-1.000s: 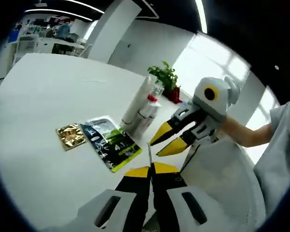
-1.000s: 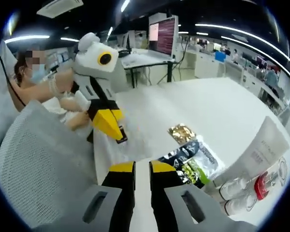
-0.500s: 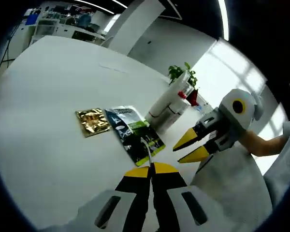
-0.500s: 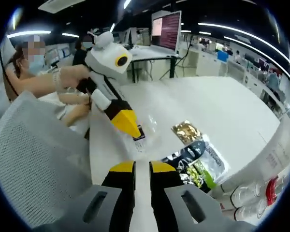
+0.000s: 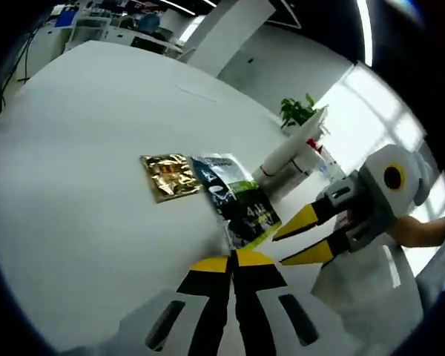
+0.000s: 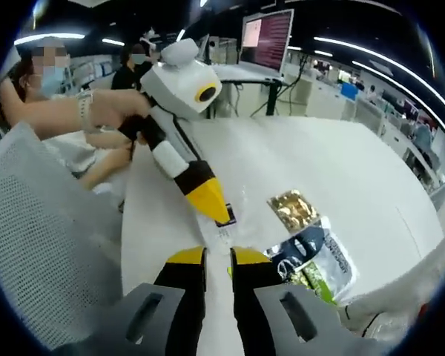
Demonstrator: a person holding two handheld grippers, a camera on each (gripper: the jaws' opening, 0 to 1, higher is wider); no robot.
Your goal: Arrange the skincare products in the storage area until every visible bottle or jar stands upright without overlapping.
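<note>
The white table [image 5: 81, 141] carries everything, and the dark sachet [image 5: 237, 200] near its middle serves as the landmark. In the left gripper view, a group of white tubes [image 5: 293, 152] and small bottles lies on its side just beyond the sachet, toward the plant [image 5: 297, 111] at the table's far edge; none of them stands upright yet, so the arranging appears barely begun. A gold sachet [image 5: 169, 175] lies flat just beside the dark sachet, on the side away from the tubes. The left gripper [image 5: 233, 259], jaws pressed together, seems to pinch a thin clear packet that rises over the near edge of the dark sachet; in the right gripper view its yellow tips [image 6: 211, 204] hold that packet just short of the sachet. The right gripper [image 5: 300, 236] hovers with jaws slightly spread, holding nothing, on the person's side of the dark sachet and short of the tubes. Judging from this, the step in hand is handling the small packet; next, the right gripper would need to reach past the dark sachet to the tubes, grip one near its cap and tip it upright, clear of its neighbours.
</note>
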